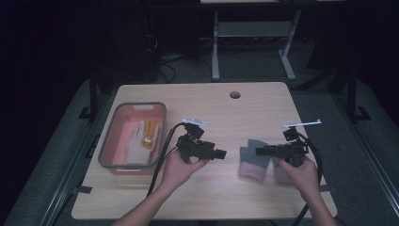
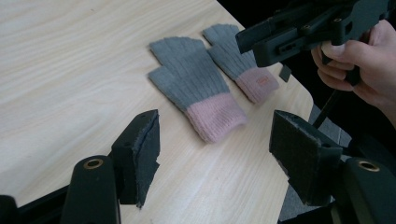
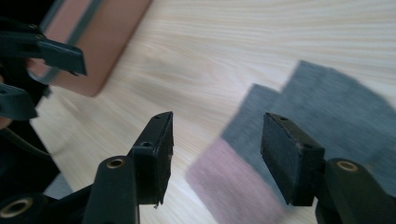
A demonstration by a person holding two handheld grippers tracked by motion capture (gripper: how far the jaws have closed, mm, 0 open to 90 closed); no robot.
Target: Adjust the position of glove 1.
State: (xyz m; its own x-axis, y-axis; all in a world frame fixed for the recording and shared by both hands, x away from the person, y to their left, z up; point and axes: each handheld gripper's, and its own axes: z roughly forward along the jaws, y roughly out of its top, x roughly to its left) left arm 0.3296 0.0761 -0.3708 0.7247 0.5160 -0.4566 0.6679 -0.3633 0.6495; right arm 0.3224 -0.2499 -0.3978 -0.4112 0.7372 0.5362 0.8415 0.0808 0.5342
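Under right gripper (image 1: 258, 151), gloves (image 1: 252, 160) half covered

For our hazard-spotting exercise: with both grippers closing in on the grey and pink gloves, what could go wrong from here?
1. The two gloves lie side by side, so one grab may snag both.
2. The left gripper and right gripper point at each other and could collide.
3. The gloves lie near the table edge and could be knocked off.

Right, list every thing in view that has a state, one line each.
left gripper: open, nothing between its jaws
right gripper: open, over the gloves, gripping nothing
nearer grey-and-pink glove: flat on the table, not held
farther grey-and-pink glove: flat beside it, not held
pink bin: open-topped, holding a white-and-yellow glove
table: bearing bin and gloves
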